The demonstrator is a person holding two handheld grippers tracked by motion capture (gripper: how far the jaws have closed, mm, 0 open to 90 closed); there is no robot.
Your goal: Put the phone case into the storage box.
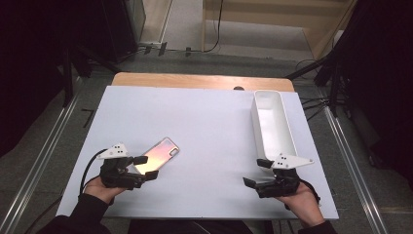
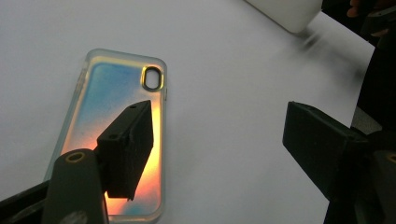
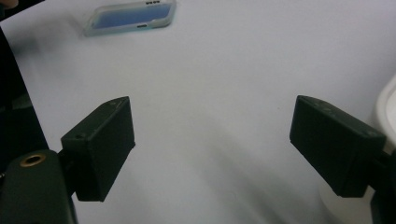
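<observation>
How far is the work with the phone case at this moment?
Nothing looks finished yet: the case lies flat on the white sheet, and the bin holds nothing. In hand: the left tool is open at the case's near end, one jaw over it, with no grip yet. The right tool is open beside the bin, holding nothing. Left: gripping and lifting the case, probably to carry it to the bin.

White-topped table (image 1: 209, 126), iridescent phone case (image 1: 158, 154) lying flat (front left), white bin (image 1: 271, 124) at right
</observation>
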